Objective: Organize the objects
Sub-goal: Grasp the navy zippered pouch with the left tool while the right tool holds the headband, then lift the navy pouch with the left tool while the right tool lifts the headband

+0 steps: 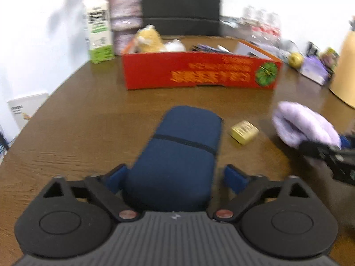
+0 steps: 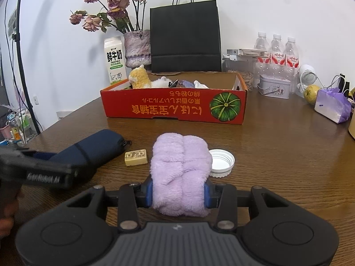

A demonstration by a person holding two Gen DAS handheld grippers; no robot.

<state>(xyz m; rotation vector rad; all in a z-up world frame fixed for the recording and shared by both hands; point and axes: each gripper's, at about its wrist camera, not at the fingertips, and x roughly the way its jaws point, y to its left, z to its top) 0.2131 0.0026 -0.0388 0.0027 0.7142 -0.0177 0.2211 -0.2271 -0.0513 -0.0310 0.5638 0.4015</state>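
On the brown wood-grain table [image 1: 77, 115], seen from the left wrist, the left gripper [image 1: 175, 177] has its blue-padded jaws spread to either side of a long navy fabric zip pouch [image 1: 182, 150]. The pouch lies lengthwise between them, and a gap shows on the right, so this looks like lining up for a grasp rather than a hold. A small gold-wrapped block [image 1: 244, 132] sits just beside the pouch. Beyond stands the red cardboard tray printed with a green pumpkin [image 1: 199, 71], probably the collecting place, since soft toys already lie inside. Its orange lettering is blurred in this view.

From the right wrist, the right gripper [image 2: 178, 192] pinches a folded lilac terry towel [image 2: 180, 173], its pads pressing both flanks (ready for carrying, presumably to the tray). A white ribbed plastic lid [image 2: 221, 161] rests touching the towel's right edge. The white milk carton [image 2: 114, 62] reads "FRESH MILK" under larger Chinese characters; the other tool's black arm shows "GenRobot.AI".
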